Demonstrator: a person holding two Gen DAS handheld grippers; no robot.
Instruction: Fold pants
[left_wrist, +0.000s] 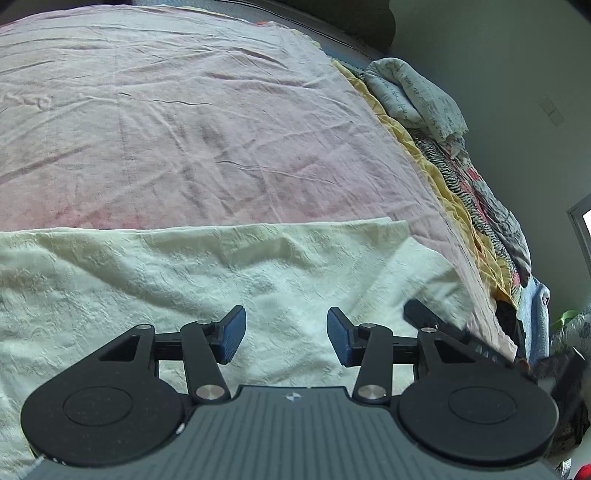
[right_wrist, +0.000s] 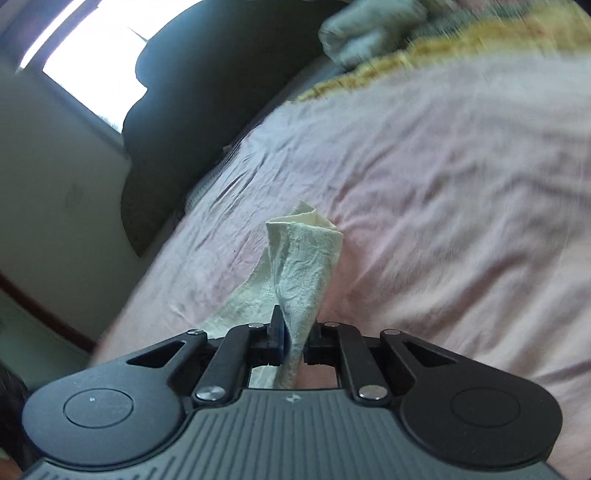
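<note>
The cream crinkled pants (left_wrist: 184, 280) lie spread across the near part of a pink bed sheet (left_wrist: 184, 129). My left gripper (left_wrist: 286, 332) is open and empty, just above the pants, its blue pads wide apart. My right gripper (right_wrist: 295, 339) is shut on a bunched edge of the pants (right_wrist: 303, 254), which sticks up between the jaws above the pink sheet (right_wrist: 443, 203). The right gripper also shows blurred in the left wrist view (left_wrist: 436, 321), at the pants' right end.
A pile of patterned bedding and clothes (left_wrist: 461, 166) runs along the bed's right edge. A dark headboard or chair (right_wrist: 177, 110) and a bright window (right_wrist: 96, 62) stand beyond the bed. A grey wall (left_wrist: 498, 74) is behind.
</note>
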